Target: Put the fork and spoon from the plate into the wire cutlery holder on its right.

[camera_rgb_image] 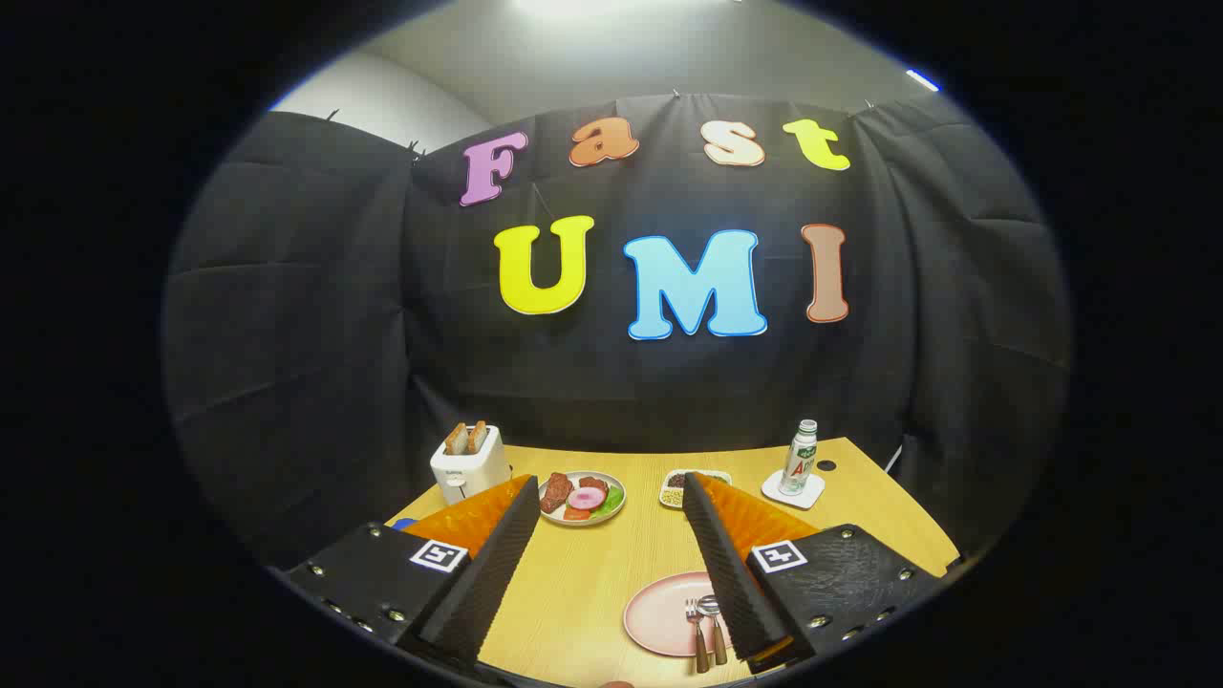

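Fingers: we hold the gripper [611, 497] spread wide, ridged pads empty.
Plate [659, 616]: round, pink, smooth, on wooden surface [583, 583].
Cutlery: metal fork [696, 626], spoon [712, 621] lying together on it.

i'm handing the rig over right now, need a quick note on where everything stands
Hand-held gripper: open, fingers spread wide, holding nothing, raised above the wooden table.
Fork and spoon: lying side by side on the pink plate, handles toward the gripper, just inside its right finger.
Wire cutlery holder: I can't make it out from here; the right finger covers the space right of the plate.
Further back: toaster, plate of food, small dish, bottle on a coaster.
Done: nothing yet.
Left: pick up fork and spoon and put both into the holder.
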{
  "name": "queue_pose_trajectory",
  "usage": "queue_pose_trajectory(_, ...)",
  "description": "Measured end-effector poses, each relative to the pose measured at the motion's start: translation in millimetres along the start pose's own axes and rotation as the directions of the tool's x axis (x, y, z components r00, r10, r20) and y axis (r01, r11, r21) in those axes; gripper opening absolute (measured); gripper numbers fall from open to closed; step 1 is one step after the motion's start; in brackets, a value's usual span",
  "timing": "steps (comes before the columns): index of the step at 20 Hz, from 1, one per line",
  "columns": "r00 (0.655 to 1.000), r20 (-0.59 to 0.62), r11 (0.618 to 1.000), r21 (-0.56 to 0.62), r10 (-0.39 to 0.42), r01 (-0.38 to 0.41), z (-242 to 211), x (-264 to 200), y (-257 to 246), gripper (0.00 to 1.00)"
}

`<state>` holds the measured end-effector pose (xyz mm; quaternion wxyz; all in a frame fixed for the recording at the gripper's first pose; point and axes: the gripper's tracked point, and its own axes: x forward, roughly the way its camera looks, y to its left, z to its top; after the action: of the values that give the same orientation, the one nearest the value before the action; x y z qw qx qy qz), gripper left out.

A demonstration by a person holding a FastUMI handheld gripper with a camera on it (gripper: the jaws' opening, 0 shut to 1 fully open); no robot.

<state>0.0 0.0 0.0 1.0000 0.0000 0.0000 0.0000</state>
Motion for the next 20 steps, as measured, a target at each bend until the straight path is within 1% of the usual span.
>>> queue_pose_trajectory(4,1.000,-0.010,1.000,0.005,-0.005,0.006,-3,1,-3,0.92)
queue_pose_trajectory(7,0.999,-0.021,1.000,-0.003,-0.031,0.031,-4,2,-9,0.93)
queue_pose_trajectory(13,0.998,-0.040,0.999,0.007,-0.043,0.043,-8,6,-14,0.93)
queue_pose_trajectory(15,0.993,-0.087,0.997,0.004,-0.081,0.082,-22,8,-26,0.92)
queue_pose_trajectory(17,0.979,-0.158,0.991,-0.012,-0.131,0.130,-39,10,-38,0.93)
queue_pose_trajectory(19,0.955,-0.233,0.983,-0.030,-0.183,0.181,-58,14,-52,0.93)
queue_pose_trajectory(20,0.936,-0.280,0.977,-0.039,-0.212,0.209,-70,15,-61,0.93)
